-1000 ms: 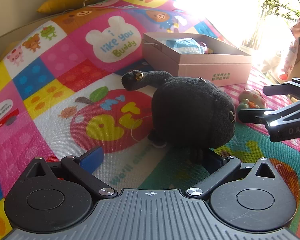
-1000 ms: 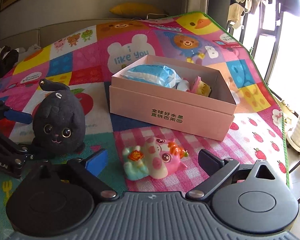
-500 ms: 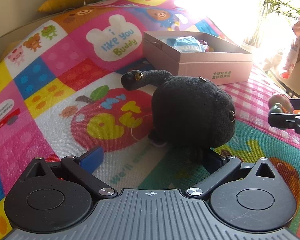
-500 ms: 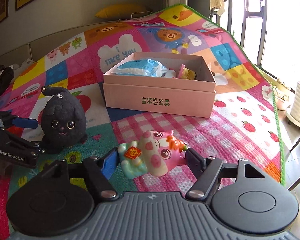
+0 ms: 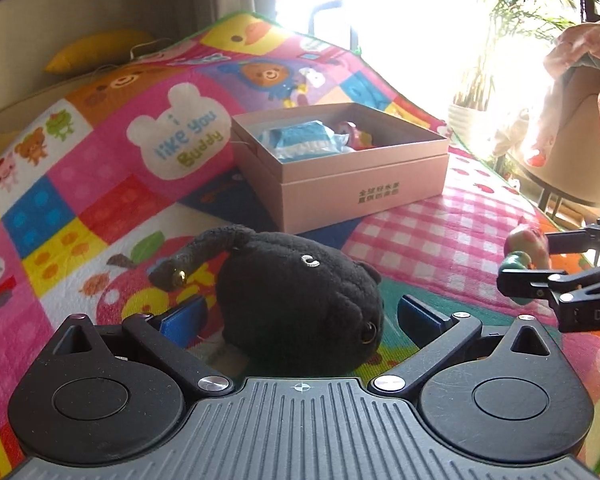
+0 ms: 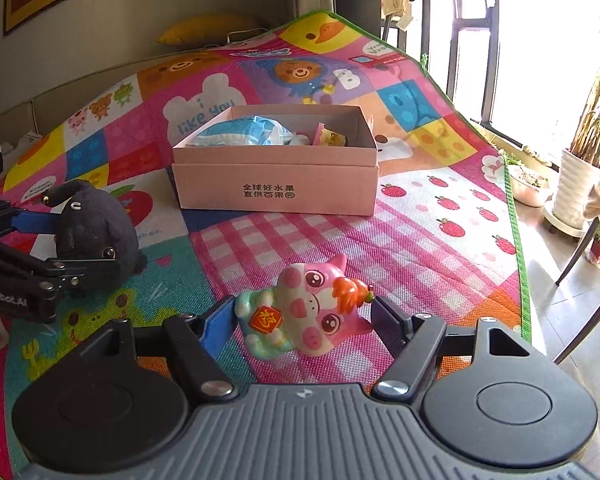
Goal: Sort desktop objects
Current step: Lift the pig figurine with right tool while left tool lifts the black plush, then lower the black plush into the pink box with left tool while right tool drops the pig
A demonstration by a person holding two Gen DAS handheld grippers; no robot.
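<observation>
My left gripper [image 5: 300, 316] is shut on a black plush toy [image 5: 296, 292] and holds it tilted just above the play mat; it also shows in the right wrist view [image 6: 94, 232]. My right gripper [image 6: 304, 316] is shut on a pink pig figurine [image 6: 308, 312] and holds it lifted above the mat; the figurine shows at the right edge of the left wrist view [image 5: 526, 248]. An open pink box [image 6: 276, 184] stands beyond both, in the left wrist view too [image 5: 340, 176], with a blue-white packet [image 6: 244, 132] and small toys inside.
The colourful play mat [image 6: 420, 220] covers the surface and rises at the back over a sofa with a yellow cushion [image 6: 208, 28]. White plant pots [image 6: 576, 188] and a chair leg stand off the mat's right edge.
Both grippers closed on their toys and lifted them. The black plush tipped over in the left jaws. The pig rose off the mat in the right jaws, closer to the box.
</observation>
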